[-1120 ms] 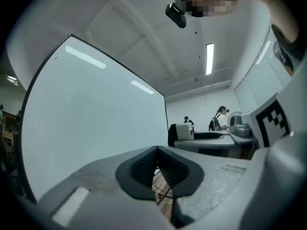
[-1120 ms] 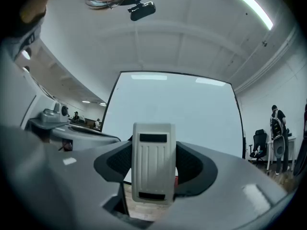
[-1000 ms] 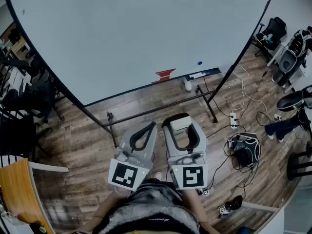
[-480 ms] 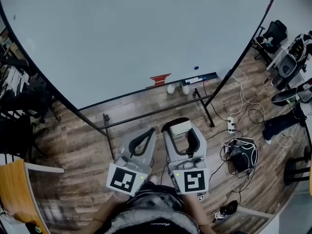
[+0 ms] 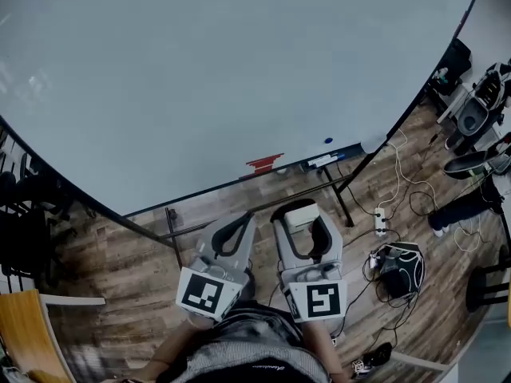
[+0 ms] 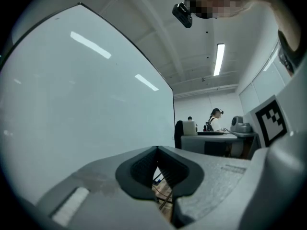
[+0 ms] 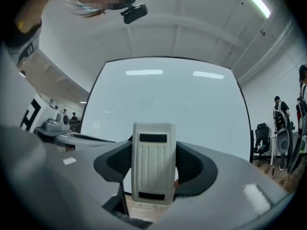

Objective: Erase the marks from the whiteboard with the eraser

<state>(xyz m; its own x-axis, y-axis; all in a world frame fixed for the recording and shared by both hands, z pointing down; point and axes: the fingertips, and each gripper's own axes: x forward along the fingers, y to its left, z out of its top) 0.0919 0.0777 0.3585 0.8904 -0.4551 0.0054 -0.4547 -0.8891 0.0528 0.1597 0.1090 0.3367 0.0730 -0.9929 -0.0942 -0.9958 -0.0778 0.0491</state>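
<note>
The right tongs (image 5: 301,212), low and just right of centre in the head view, are clamped on the pale, ribbed eraser (image 7: 153,162), which stands upright between them, clear of the whiteboard (image 5: 239,70) that fills the upper part of the frame. The left tongs (image 5: 247,218), just beside them on the left, have their tips together and hold nothing. A red mark (image 5: 264,163) sits near the board's lower edge, above both tongs, with a small blue dot (image 5: 328,140) to its right.
</note>
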